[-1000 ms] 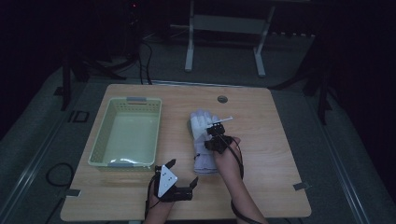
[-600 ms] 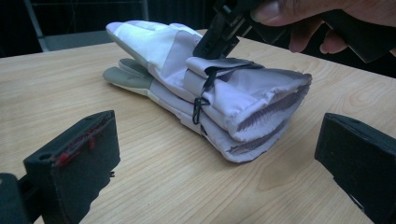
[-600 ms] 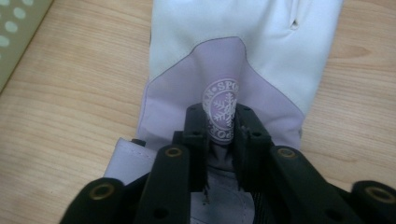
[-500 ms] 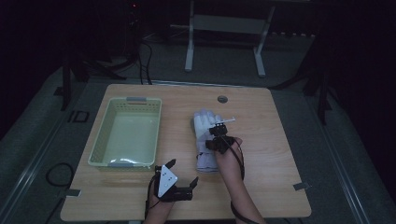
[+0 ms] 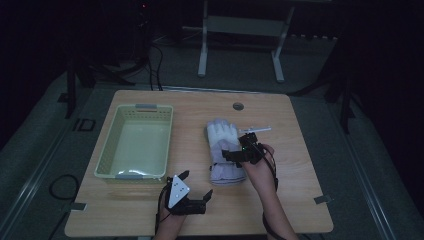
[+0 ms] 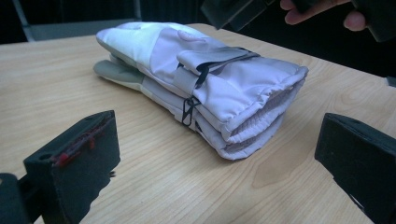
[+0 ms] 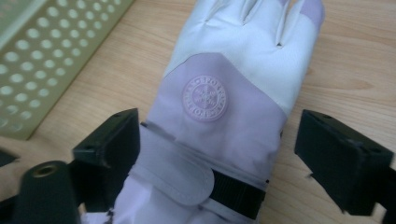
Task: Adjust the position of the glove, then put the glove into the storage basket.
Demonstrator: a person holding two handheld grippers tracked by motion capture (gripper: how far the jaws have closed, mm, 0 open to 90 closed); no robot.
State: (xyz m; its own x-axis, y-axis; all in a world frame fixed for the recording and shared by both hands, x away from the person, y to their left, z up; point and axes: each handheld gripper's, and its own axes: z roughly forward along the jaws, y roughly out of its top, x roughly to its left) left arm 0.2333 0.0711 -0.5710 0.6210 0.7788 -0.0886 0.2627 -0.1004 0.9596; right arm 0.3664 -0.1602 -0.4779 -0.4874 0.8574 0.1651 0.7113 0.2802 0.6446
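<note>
I have the pair of gloves (image 5: 225,152) lying stacked at the middle of the high view, on the bare wood of the worktop (image 5: 295,200), with the pale green basket (image 5: 107,155) to their left and apart from them. My right tool (image 5: 235,154) hangs just over the wrist end of the gloves; in the right gripper view its jaws stand wide, one on each side of the strap and the round snowflake badge, closed on nothing. My left tool (image 5: 196,186) sits low in the frame, near the front edge of the worktop and short of the cuffs; in the left gripper view its jaws are likewise spread wide and empty, looking at the open cuff ends of the gloves (image 6: 205,88). As I judge it, the work is at its very start: the gloves are not yet gripped or lifted, and the basket looks empty. If they are bound for the basket, what is left is closing on the wrist, lifting, carrying left and letting go inside.
</note>
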